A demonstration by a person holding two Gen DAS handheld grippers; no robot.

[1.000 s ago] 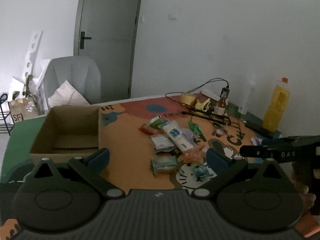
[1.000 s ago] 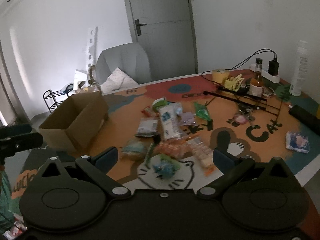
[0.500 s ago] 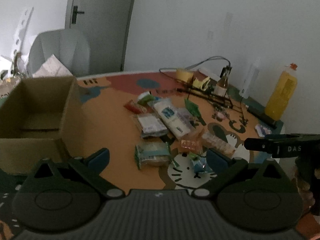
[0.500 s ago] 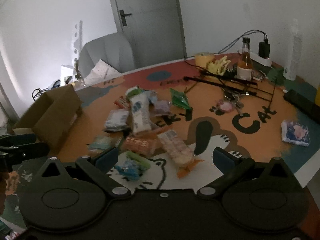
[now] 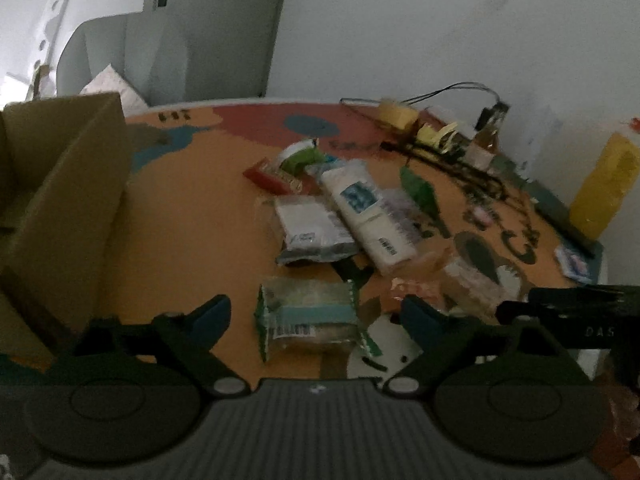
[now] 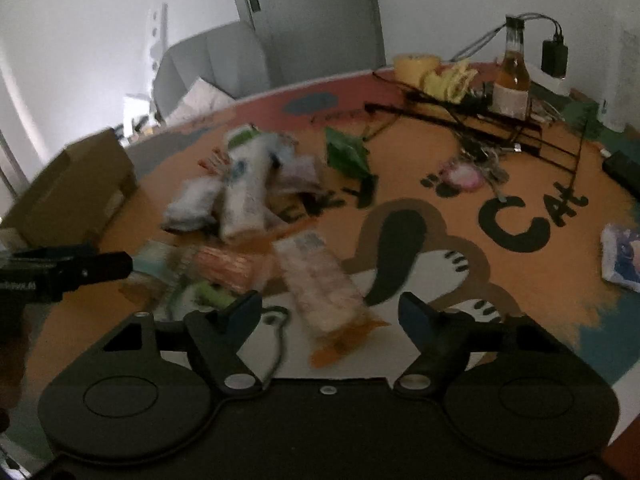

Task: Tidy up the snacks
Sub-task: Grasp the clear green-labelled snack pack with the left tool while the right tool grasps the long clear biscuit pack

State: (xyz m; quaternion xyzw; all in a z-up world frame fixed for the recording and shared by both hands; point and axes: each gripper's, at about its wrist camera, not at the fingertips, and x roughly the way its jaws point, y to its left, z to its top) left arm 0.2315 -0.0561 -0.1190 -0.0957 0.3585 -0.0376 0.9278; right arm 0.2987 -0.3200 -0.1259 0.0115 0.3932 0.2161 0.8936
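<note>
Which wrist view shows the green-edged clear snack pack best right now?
The left wrist view: the green-edged snack pack lies sharp and whole between the open left gripper fingers. In the right wrist view it is only a blurred sliver, partly behind the left gripper's finger.

Bare mat [image 5: 192,216] between box [image 5: 68,184] and snacks [image 5: 344,212]

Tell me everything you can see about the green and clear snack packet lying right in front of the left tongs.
The green and clear snack packet is a flat plastic pouch with green crimped ends, a pale blue band across it and a white barcode label near its front edge. Pale contents show through the clear film. It lies flat on the orange mat, apart from the other snacks, between the open fingers of the left tongs, which look not to touch it. The cardboard box stands to its left.
</note>
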